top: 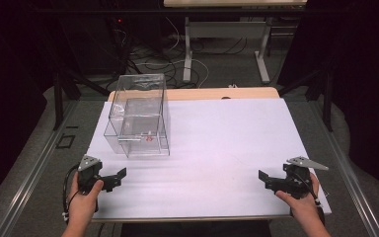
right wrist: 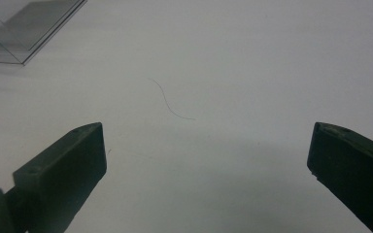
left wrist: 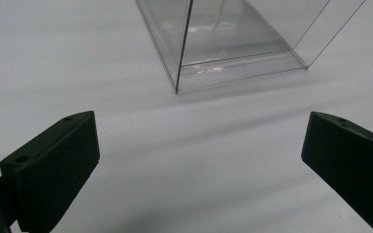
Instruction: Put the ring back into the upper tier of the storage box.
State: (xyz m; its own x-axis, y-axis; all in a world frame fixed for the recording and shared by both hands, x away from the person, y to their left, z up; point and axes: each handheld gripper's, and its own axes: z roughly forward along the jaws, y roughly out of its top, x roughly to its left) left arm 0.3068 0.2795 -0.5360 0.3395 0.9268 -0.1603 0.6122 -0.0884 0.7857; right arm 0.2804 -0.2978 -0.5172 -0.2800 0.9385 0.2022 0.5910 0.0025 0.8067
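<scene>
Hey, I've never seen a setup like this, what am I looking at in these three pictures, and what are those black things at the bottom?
There is no robot here: a person holds a handheld claw in each hand. The high view looks down from above the person's side of the table, which has a white top. The left claw and the right claw rest near the front edge, both wide open and holding nothing.

The other two pictures come from small cameras riding on the claws, so the black blocks at the bottom are each claw's own jaws.

On the table stands one clear plastic box, nearer the left claw. It looks empty. The right claw faces bare tabletop, with the box's corner at upper left.
</scene>
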